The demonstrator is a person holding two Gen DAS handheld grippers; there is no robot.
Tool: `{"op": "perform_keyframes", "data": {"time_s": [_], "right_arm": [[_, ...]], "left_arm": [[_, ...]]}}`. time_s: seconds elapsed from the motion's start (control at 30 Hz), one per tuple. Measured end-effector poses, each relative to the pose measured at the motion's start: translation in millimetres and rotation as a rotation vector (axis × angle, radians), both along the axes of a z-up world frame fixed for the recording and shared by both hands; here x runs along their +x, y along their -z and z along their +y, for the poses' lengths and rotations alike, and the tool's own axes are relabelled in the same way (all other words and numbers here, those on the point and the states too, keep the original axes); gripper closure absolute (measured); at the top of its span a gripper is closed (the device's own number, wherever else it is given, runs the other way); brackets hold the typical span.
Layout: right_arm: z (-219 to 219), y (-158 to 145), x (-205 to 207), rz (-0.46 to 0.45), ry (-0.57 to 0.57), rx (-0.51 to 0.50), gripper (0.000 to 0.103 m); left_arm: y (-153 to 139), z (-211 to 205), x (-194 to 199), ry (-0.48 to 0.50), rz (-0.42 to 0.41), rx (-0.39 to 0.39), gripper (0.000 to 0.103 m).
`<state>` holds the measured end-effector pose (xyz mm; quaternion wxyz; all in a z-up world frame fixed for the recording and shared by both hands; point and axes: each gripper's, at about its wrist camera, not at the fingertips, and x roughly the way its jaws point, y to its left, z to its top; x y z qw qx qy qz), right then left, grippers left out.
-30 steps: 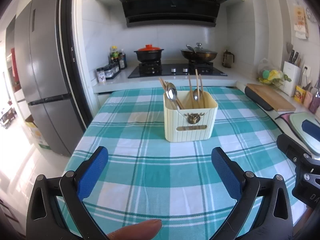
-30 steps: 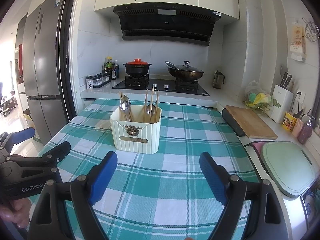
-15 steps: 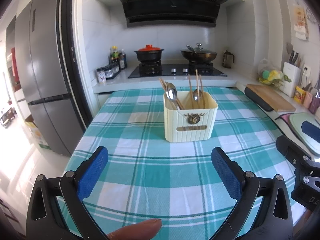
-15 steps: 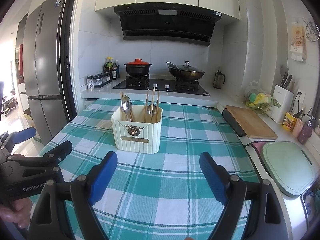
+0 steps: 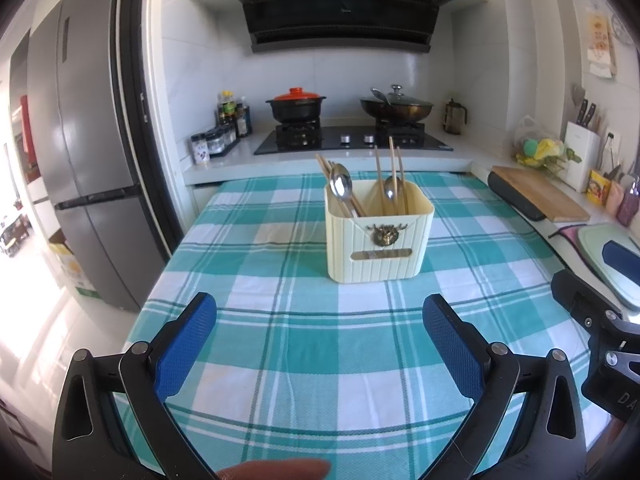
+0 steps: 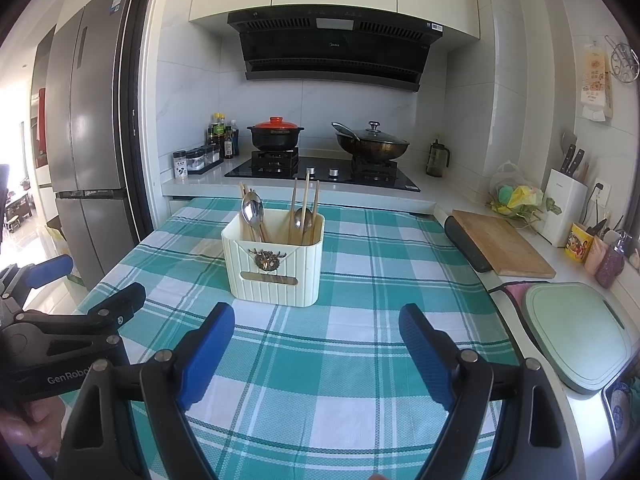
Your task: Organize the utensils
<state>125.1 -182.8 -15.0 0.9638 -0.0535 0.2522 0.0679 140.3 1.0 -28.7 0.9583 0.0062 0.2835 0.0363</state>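
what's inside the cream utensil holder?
Utensil holder: two metal spoons bowl-up and several wooden chopsticks, standing in it. Their lower ends and the holder's floor are hidden by its walls.

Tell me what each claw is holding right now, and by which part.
Nothing. The left claw and right claw are both open and empty.

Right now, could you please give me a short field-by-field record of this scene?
surface: checked cloth
holder: cream caddy, upright on the cloth
contents: two spoons and chopsticks, standing inside
left hand-held gripper: open, empty, short of the caddy
right hand-held gripper: open, empty, short of the caddy
loose utensils on cloth: none visible
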Motion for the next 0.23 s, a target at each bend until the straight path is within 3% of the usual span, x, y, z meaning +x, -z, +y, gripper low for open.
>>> {"op": "perform_keyframes", "data": {"time_s": [0.23], "right_arm": [[0.2,2.2,-0.3,0.005,0.006,0.002,0.017]], "left_arm": [[4.9,-1.2,-0.6,-0.017,0.022,-0.010,0.000]]}}
